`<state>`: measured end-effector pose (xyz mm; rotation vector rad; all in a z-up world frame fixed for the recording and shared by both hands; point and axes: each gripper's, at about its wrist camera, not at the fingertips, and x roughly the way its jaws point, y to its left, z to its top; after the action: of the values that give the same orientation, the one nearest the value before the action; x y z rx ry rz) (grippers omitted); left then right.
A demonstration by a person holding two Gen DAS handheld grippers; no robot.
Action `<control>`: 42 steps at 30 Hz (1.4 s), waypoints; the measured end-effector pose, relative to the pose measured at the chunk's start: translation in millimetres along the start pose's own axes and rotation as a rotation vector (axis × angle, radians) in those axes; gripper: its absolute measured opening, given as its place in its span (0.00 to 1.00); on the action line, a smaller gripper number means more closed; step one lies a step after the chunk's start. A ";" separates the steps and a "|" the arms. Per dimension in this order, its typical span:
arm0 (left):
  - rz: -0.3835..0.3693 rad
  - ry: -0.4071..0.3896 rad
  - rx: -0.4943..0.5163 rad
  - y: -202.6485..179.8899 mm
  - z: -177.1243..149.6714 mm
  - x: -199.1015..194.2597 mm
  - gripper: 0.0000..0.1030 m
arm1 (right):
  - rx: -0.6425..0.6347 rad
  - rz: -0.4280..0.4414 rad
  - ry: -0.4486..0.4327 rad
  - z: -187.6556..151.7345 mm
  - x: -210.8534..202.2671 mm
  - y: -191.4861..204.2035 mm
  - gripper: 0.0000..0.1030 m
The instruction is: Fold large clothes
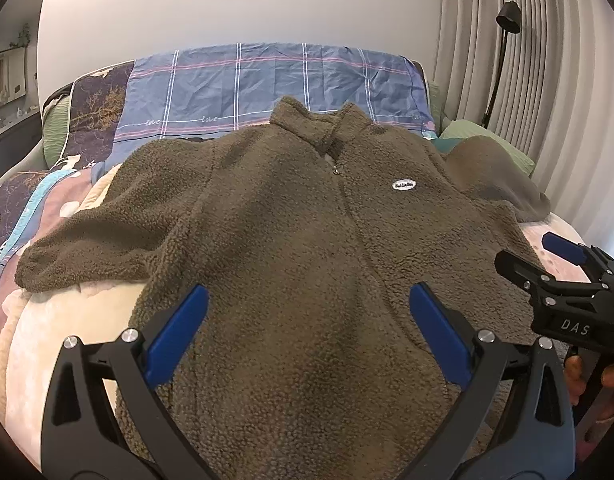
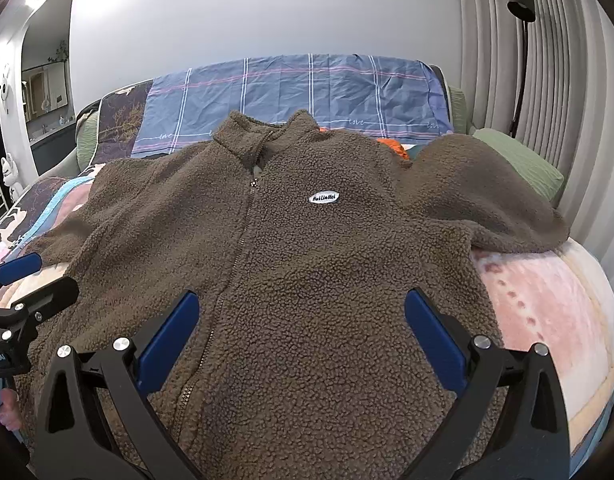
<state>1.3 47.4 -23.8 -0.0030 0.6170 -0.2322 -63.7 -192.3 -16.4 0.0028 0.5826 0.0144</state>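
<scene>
Left wrist view: left gripper (image 1: 309, 332) spread wide, blue pads empty, poised over the lower body of a brown-olive fleece zip jacket (image 1: 291, 216). Laid flat, front up, on a bed with a pastel patterned blanket (image 1: 67, 320); long axis straight ahead from hem to collar, sleeves out to both sides. Left sleeve (image 1: 83, 252) off to the left, probably this gripper's to reach. Right gripper (image 1: 547, 264) alongside at the jacket's right edge, parted, nothing held.

Right wrist view: right gripper (image 2: 303, 340) equally wide, empty, above the hem area just right of the zipper (image 2: 243, 232). Right sleeve (image 2: 491, 196) draped toward a green pillow (image 2: 523, 160), nearer this side. Beyond, blue plaid pillowcase (image 2: 307, 92), white wall, grey curtain (image 2: 555, 60), black floor lamp (image 2: 521, 0).
</scene>
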 end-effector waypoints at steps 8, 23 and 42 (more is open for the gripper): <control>-0.012 -0.004 -0.039 20.0 3.5 3.8 0.97 | -0.008 -0.004 0.006 7.5 3.7 2.3 0.99; 0.071 0.076 -0.655 262.7 -26.1 42.8 0.60 | -0.041 -0.022 0.048 20.3 20.5 6.3 0.99; 0.080 -0.136 -1.112 443.5 -23.4 78.1 0.11 | -0.010 0.021 0.164 34.7 70.2 15.8 0.99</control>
<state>145.0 464.1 -119.6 -1.0546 0.5435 0.2105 13.8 -175.5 -26.0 -0.0017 0.7468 0.0378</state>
